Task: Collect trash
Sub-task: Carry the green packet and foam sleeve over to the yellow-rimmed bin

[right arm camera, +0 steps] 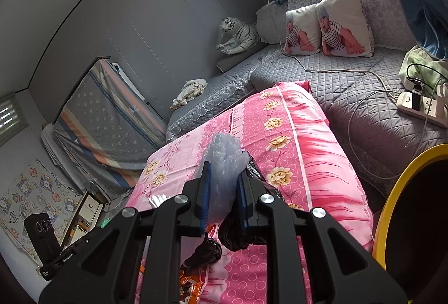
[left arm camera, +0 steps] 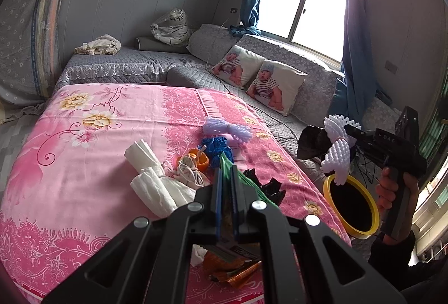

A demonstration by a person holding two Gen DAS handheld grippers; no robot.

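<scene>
My left gripper (left arm camera: 227,178) is shut on a green snack wrapper (left arm camera: 228,164) above the pink table cloth (left arm camera: 84,141). Trash lies on the cloth: white tissue rolls (left arm camera: 151,175), a purple foam net (left arm camera: 226,129), a blue net (left arm camera: 217,150), an orange cup (left arm camera: 200,159), black plastic (left arm camera: 266,186) and orange wrappers (left arm camera: 232,267). My right gripper (right arm camera: 222,186) is shut on a white foam net (right arm camera: 224,164), which shows in the left wrist view (left arm camera: 337,152) just above the yellow-rimmed bin (left arm camera: 351,206). The bin (right arm camera: 392,192) is at the right.
A grey quilted sofa (left arm camera: 196,74) with two baby-print cushions (left arm camera: 257,80) wraps round the table's far and right sides. A power strip with cables (right arm camera: 420,105) lies on the sofa. A covered board (right arm camera: 106,113) leans at the left wall.
</scene>
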